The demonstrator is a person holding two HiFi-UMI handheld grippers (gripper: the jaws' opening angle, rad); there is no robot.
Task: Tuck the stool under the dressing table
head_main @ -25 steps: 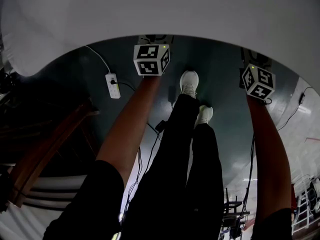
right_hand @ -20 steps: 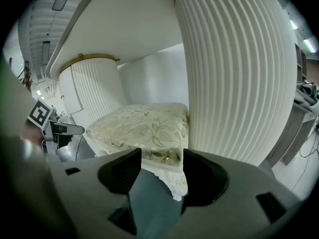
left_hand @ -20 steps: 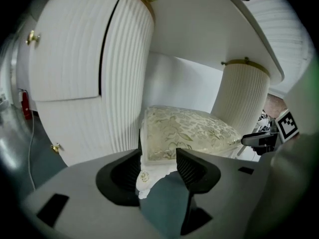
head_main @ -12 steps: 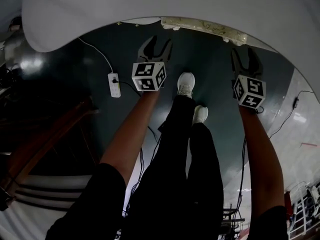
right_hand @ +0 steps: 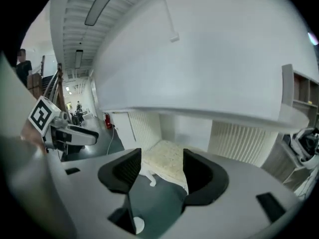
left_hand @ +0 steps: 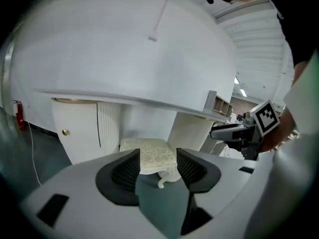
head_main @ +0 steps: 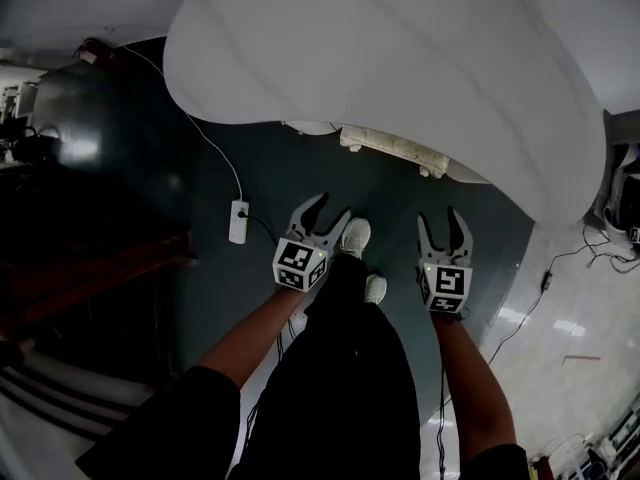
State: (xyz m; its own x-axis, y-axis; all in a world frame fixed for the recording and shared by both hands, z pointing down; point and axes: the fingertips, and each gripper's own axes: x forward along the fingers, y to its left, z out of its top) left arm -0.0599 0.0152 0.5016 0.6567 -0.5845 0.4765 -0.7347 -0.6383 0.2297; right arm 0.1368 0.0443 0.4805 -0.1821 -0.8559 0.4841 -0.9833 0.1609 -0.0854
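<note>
Head view: the dressing table fills the upper frame as a broad white top. Only a cream strip of the stool peeps out below its near edge, just above centre. Lower down, the left gripper and right gripper hover side by side over the dark floor, flanking the person's shoes. Both have their jaws spread with nothing in them. A power strip lies at centre left, well apart from the stool.

Left gripper view: the left gripper has jaws standing wide, having just been opening. Between them show only bare floor and the stool farther off. The stool sits at centre frame in the knee recess between the table's fluted pedestals, with its seat beneath the overhanging top.

Right gripper view: the right gripper gapes empty too. The stool shows at centre frame, mostly under the top, one curved leg nearest the camera.

Both tools are likely held back and free because the stool looks pushed home, so little seems left to do.
</note>
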